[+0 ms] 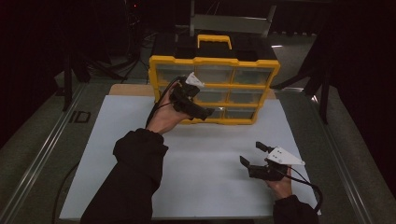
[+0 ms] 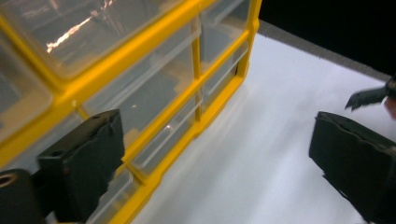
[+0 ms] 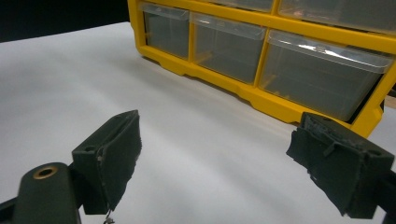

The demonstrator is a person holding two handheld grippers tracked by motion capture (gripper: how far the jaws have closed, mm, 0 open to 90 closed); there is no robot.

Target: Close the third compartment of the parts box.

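Note:
A yellow organizer (image 1: pixel 215 61) with several clear plastic drawers stands upright at the back of the white board (image 1: pixel 210 186). All the drawers I can see are pushed in. My left gripper (image 1: pixel 201 112) hovers close to the bottom row of drawers, left of centre, angled down to the right. In the left gripper view its jaws (image 2: pixel 215 126) stand wide apart with nothing between them, the yellow frame (image 2: pixel 196 60) just beyond. My right gripper (image 1: pixel 253 153) rests low over the board at the front right, open and empty (image 3: pixel 219 123), facing the organizer (image 3: pixel 261 99).
The organizer has a black top with a yellow carry handle (image 1: pixel 214 41). A metal rail (image 1: pixel 42 154) runs along the left edge of the table. A cable (image 1: pixel 314 189) loops from the right gripper. Dark stands flank the back corners.

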